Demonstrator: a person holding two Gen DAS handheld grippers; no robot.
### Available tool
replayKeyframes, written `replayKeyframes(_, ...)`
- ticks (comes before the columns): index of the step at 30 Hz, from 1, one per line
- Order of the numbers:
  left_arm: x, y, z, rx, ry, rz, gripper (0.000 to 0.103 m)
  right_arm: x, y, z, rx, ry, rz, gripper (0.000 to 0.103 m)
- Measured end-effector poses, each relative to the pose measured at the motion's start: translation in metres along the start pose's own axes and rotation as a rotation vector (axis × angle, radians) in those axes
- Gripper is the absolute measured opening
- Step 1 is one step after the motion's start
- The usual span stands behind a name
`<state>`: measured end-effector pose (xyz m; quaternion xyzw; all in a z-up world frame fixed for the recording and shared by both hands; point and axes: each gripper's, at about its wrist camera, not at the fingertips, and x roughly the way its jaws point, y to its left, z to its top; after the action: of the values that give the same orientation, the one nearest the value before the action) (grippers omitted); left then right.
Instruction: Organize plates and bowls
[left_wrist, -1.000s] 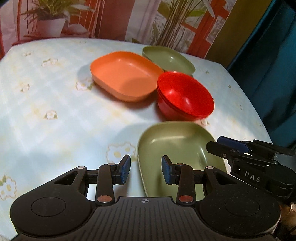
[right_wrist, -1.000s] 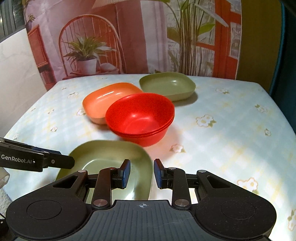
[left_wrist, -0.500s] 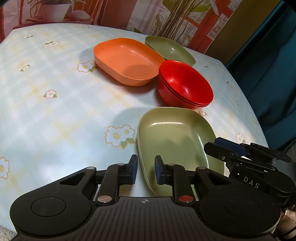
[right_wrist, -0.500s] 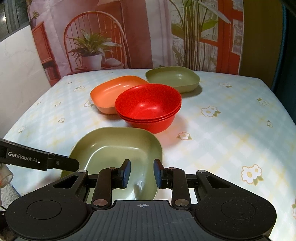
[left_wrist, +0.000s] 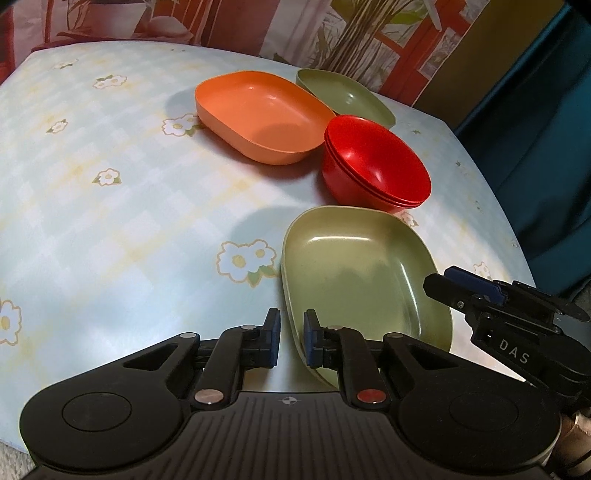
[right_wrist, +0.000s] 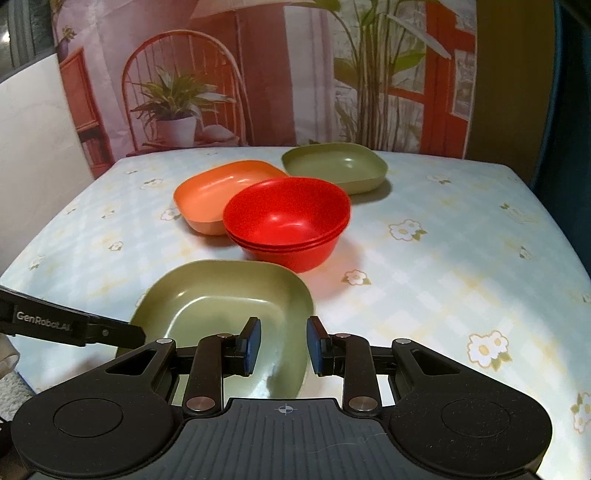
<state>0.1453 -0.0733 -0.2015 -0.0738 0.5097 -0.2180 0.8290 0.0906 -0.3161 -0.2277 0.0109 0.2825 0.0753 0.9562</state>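
A near green plate (left_wrist: 354, 273) (right_wrist: 221, 299) lies at the table's front edge. My left gripper (left_wrist: 291, 338) has its jaws narrowed on either side of the plate's near left rim. My right gripper (right_wrist: 283, 345) is open, its fingers astride the plate's near right rim, and it also shows in the left wrist view (left_wrist: 476, 291). Behind the plate stand stacked red bowls (left_wrist: 373, 166) (right_wrist: 288, 218), an orange plate (left_wrist: 258, 114) (right_wrist: 218, 192) and a far green plate (left_wrist: 347, 96) (right_wrist: 336, 166).
The table (right_wrist: 443, 236) has a pale blue flowered cloth. A backdrop with a printed chair and plants (right_wrist: 177, 107) hangs behind it. A dark teal curtain (left_wrist: 535, 110) hangs at the right. The table's front edge is just under both grippers.
Both grippers have drawn back toward the table's front edge. The left gripper's jaws have narrowed over the green plate's rim. The right gripper's jaws have opened wider.
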Motion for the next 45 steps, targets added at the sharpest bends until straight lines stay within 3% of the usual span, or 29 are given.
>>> replayKeyframes(16, 0.003, -0.002, -0.002, 0.013, -0.006, -0.009, 0.013, 0.012, -0.004, -0.010, 0.030, 0.052, 0.000, 0.024)
replayKeyframes(25, 0.002, 0.000, -0.002, 0.018, -0.017, 0.007, 0.013, 0.015, -0.005, -0.012, 0.044, 0.071, -0.004, 0.012)
replayKeyframes(37, -0.024, 0.007, 0.001, 0.049, -0.092, 0.067, 0.013, 0.012, 0.015, 0.000, -0.031, 0.074, 0.050, 0.012)
replayKeyframes(45, -0.040, 0.028, 0.001, -0.004, -0.113, 0.085, 0.013, 0.017, 0.038, 0.016, -0.096, 0.071, 0.093, 0.012)
